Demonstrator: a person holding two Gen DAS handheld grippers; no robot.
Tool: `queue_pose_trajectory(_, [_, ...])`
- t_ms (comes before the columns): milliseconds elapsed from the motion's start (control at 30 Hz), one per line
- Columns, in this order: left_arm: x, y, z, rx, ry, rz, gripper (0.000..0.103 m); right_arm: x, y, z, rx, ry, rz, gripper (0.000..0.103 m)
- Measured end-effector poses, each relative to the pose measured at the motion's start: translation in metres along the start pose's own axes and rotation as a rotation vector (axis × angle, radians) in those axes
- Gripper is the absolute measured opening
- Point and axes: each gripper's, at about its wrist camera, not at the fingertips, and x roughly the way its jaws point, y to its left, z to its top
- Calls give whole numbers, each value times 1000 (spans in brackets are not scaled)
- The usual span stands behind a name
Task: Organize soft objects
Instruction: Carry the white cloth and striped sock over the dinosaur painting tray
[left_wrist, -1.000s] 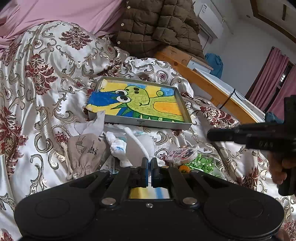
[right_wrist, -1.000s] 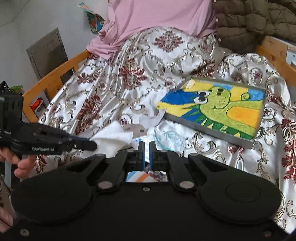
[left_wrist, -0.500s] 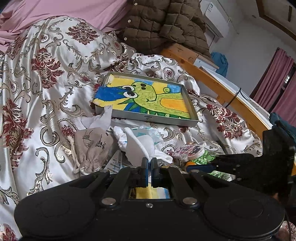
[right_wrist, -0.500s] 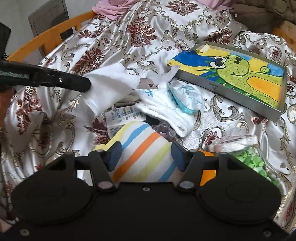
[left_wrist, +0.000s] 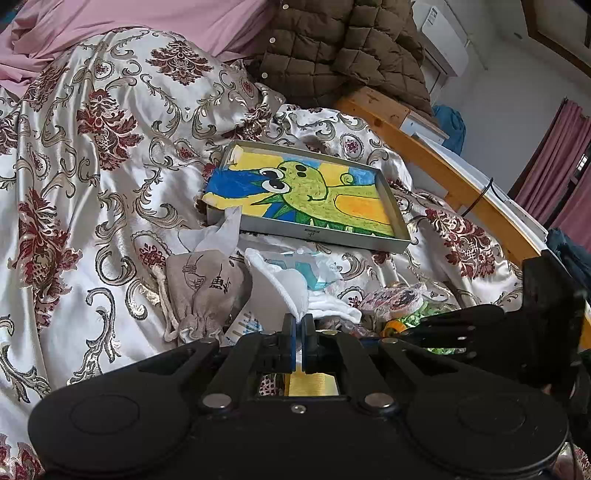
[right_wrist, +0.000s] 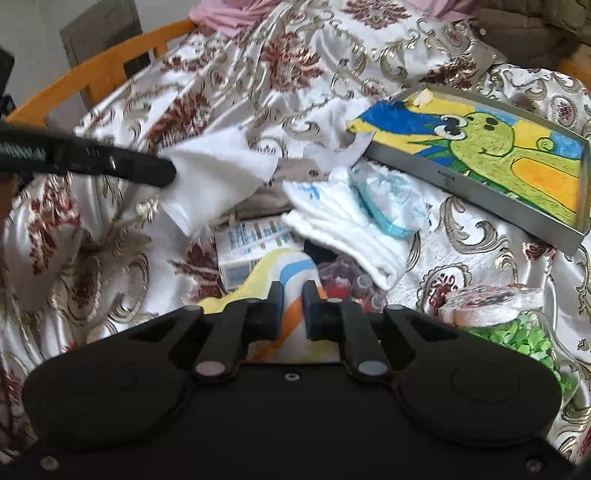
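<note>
Left tongs (left_wrist: 298, 321) pinch one white cloth (left_wrist: 284, 288); right tongs (right_wrist: 291, 291) clamp one striped towel (right_wrist: 280, 267) beside one tray (right_wrist: 439, 173).

On the bed lie one picture tray (left_wrist: 308, 232), one grey drawstring pouch (left_wrist: 203, 291), one striped cloth (right_wrist: 280, 269) and one small carton (right_wrist: 251, 240). White cloths number two – one lifted (right_wrist: 218, 177), one folded (right_wrist: 343, 229). One jar of green pieces (right_wrist: 517, 332) – and two hand-held grippers, left (left_wrist: 298, 325) and right (right_wrist: 292, 295).
</note>
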Motion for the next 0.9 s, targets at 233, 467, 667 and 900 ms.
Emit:
queue_pose_trajectory(233, [3, -6, 3, -2, -7, -15, 1, -14, -11, 8, 18, -7, 15, 2])
queue_pose_trajectory(467, [4, -7, 0, 6, 4, -16, 1, 5, -3, -3, 17, 30, 18, 27])
queue_pose_trajectory(667, [2, -1, 1, -4, 2, -5, 1, 12, 2, -6, 12, 35, 15, 2])
queue_pose_trajectory(900, [1, -1, 4, -8, -9, -6, 1, -19, -12, 7, 72, -29, 43, 2])
